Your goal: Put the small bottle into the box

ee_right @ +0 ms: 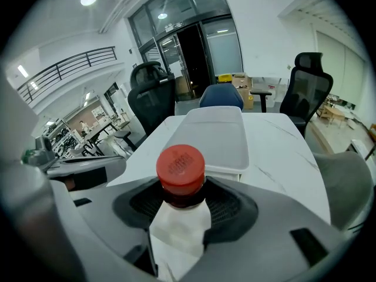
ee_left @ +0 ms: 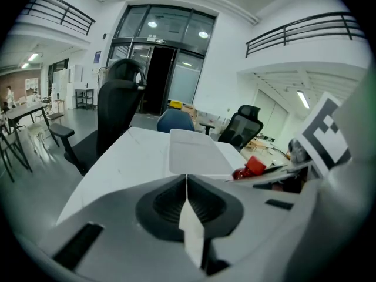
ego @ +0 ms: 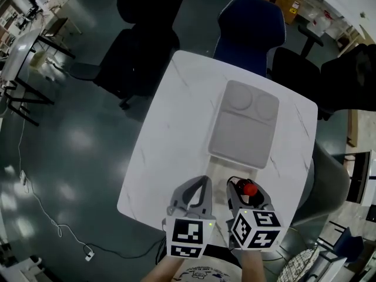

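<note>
Right gripper (ego: pixel 249 188), lower centre of the head view: fingers closed on the bottle (ee_right: pixel 181 170). Red cap points up, and the white label sits between the pads. The bottle is at the near edge of the worktop (ego: pixel 170 128), just short of the box (ego: pixel 244 125). I cannot tell whether it touches the worktop.

The box lies mid-frame, with two round recesses at its far end.

Left gripper (ego: pixel 198 187), just left of the right one: fingers shut together, empty.

Blue chair (ego: pixel 249 25) at top of frame.

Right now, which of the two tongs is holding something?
The right tongs, shut on the small red-capped bottle; the left tongs are shut, empty.
</note>
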Demonstrator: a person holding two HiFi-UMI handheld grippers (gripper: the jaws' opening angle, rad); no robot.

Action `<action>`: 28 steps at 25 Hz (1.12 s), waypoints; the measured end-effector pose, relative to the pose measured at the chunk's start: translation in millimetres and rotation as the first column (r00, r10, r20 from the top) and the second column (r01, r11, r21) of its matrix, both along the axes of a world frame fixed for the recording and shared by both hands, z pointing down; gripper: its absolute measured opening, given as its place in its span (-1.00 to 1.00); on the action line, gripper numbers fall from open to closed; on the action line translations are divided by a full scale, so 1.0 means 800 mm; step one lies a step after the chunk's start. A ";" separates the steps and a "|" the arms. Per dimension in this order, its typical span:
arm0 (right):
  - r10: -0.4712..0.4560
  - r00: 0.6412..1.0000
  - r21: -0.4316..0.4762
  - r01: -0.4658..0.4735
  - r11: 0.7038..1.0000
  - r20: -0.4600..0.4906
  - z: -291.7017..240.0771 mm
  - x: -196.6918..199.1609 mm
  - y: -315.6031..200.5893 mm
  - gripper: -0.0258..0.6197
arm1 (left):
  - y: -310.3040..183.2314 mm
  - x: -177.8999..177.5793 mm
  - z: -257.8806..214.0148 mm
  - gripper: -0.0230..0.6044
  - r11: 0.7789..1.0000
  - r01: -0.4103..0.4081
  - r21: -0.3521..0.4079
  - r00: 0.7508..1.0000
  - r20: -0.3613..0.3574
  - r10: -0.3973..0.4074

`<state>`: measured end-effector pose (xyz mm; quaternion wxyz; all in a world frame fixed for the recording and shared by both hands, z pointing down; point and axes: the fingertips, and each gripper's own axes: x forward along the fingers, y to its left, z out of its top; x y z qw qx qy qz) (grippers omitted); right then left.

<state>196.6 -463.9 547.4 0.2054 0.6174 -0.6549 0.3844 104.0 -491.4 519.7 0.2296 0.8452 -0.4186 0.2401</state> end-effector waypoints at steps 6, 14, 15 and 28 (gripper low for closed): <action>-0.003 1.000 -0.034 0.002 0.999 -0.010 0.016 0.001 -0.012 -0.22 | -0.005 0.003 0.016 -0.86 0.999 -0.003 -0.034 1.000 -0.003 0.003; -0.019 0.999 -0.105 0.016 0.994 -0.026 0.043 0.002 -0.014 -0.22 | -0.010 0.009 0.034 -0.86 0.998 -0.005 -0.066 1.000 -0.003 0.005; -0.021 0.999 -0.117 0.018 0.993 -0.028 0.047 0.002 -0.014 -0.22 | -0.011 0.008 0.036 -0.86 0.998 -0.004 -0.069 1.000 -0.002 0.003; -0.048 0.998 -0.180 0.041 0.983 -0.033 0.071 0.001 -0.018 -0.22 | -0.016 0.009 0.050 -0.86 0.996 0.007 -0.090 1.000 -0.006 -0.008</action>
